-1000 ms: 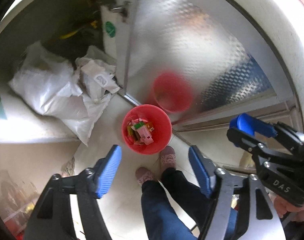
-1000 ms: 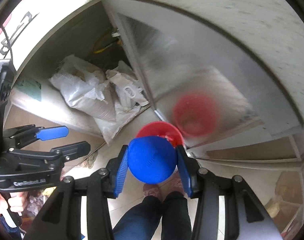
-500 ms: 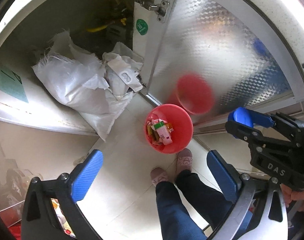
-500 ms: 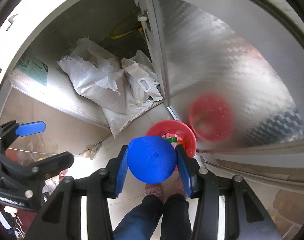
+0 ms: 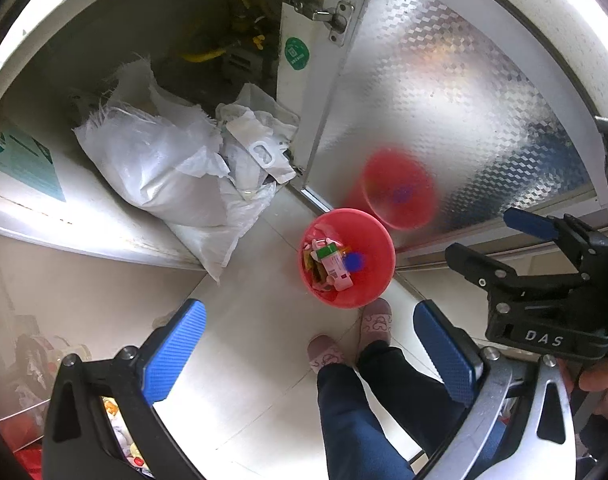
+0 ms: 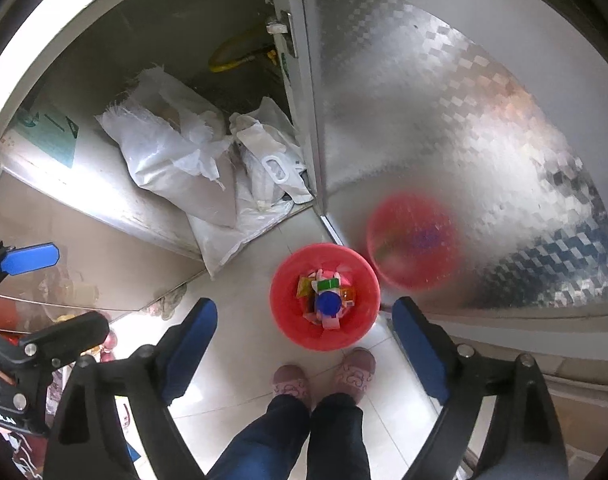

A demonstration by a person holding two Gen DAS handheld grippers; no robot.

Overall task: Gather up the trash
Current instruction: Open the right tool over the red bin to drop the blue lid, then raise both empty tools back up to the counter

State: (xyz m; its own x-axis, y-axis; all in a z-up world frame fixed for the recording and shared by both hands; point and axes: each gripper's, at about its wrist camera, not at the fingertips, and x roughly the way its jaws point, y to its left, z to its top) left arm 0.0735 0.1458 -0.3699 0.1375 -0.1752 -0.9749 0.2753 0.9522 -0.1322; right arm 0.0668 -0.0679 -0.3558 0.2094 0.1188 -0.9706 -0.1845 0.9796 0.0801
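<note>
Now blue cap (image 6: 328,303) in red bin (image 6: 362,280) below right hand-held gripper (image 6: 304,344), jaws just opened, empty.

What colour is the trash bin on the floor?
Red; the bin shows best in the right wrist view.

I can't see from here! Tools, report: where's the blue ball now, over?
Right tool just opened, empty. Left tool wide open, empty. Blue ball in red bin on trash. Nothing in the way.
</note>
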